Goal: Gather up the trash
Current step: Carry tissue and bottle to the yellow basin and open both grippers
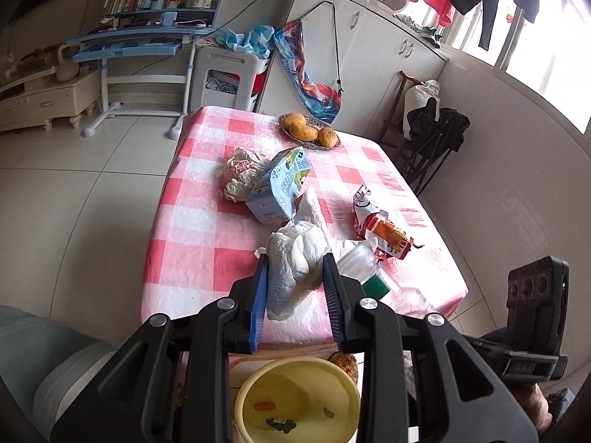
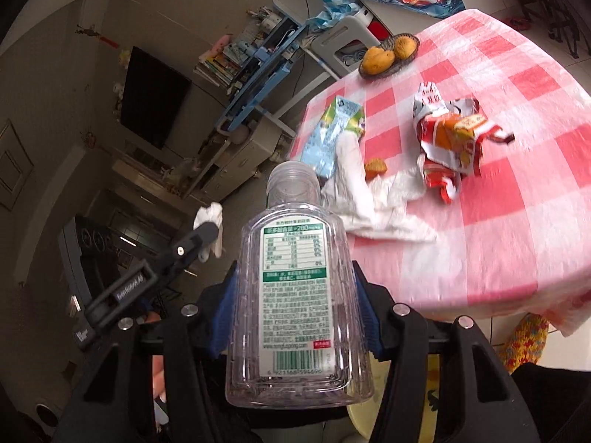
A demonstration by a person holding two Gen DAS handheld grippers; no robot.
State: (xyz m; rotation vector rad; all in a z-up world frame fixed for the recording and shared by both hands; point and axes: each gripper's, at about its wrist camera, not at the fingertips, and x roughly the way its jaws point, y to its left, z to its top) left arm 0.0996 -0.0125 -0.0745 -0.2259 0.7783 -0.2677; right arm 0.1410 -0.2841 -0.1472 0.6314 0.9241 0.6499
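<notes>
My left gripper point(image 1: 295, 262) is shut on a crumpled white paper towel point(image 1: 291, 262), held over the near edge of the checked table point(image 1: 207, 229). My right gripper point(image 2: 295, 288) is shut on an empty clear plastic bottle point(image 2: 295, 295) with a green label, held off the table's edge. On the table lie a blue milk carton point(image 1: 280, 188), a red snack wrapper point(image 1: 384, 221), more white tissue point(image 2: 373, 199) and a netted wad point(image 1: 240, 173). A yellow bin point(image 1: 299, 402) with scraps inside sits below my left gripper. The bottle also shows in the left wrist view point(image 1: 364, 264).
A basket of mangoes point(image 1: 308, 131) stands at the table's far end. A white stool point(image 1: 225, 77) and a blue desk point(image 1: 144, 37) are beyond the table. Folding chairs point(image 1: 424, 136) stand at its right. A crocheted cushion point(image 2: 524, 339) sits beneath the table edge.
</notes>
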